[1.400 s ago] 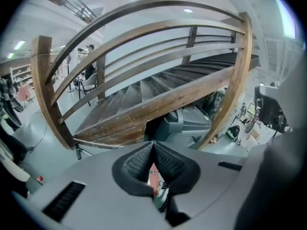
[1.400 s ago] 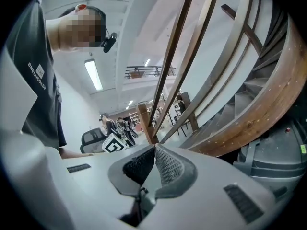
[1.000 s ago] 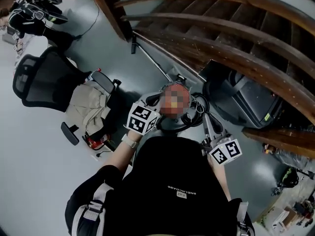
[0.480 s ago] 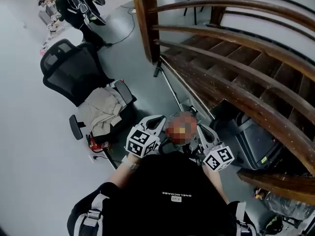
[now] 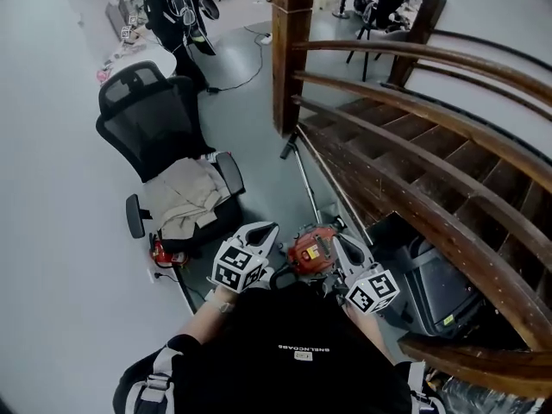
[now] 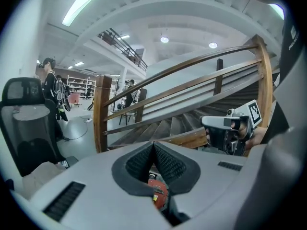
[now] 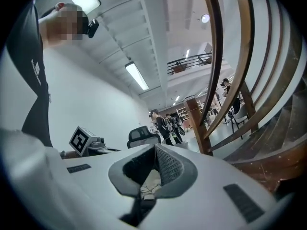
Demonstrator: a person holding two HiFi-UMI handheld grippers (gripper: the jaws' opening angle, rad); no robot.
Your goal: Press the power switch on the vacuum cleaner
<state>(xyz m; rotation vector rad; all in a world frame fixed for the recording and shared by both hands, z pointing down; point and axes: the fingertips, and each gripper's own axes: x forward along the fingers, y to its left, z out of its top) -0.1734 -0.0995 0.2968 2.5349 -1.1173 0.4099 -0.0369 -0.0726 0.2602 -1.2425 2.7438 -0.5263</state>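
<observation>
The vacuum cleaner (image 5: 312, 250) is a small red-topped canister on the grey floor at the foot of the wooden stairs, directly in front of the person. Its metal tube (image 5: 307, 184) runs away across the floor. My left gripper (image 5: 264, 230) hangs just left of the canister and my right gripper (image 5: 337, 242) just right of it, both above it. In the left gripper view the jaw tips (image 6: 153, 144) meet, and the red canister (image 6: 158, 192) shows below them. The right gripper's jaws (image 7: 155, 146) are also shut, with nothing held.
A black office chair (image 5: 148, 110) with a beige cloth (image 5: 186, 198) on it stands to the left. The wooden staircase and curved rails (image 5: 414, 145) fill the right, with a newel post (image 5: 290, 50). A dark case (image 5: 442, 290) sits under the rail. A person (image 5: 173, 15) stands far back.
The head view has tilted up, showing more of the room. Both grippers have stayed either side of the red canister, now closer to it. Jaws stay shut.
</observation>
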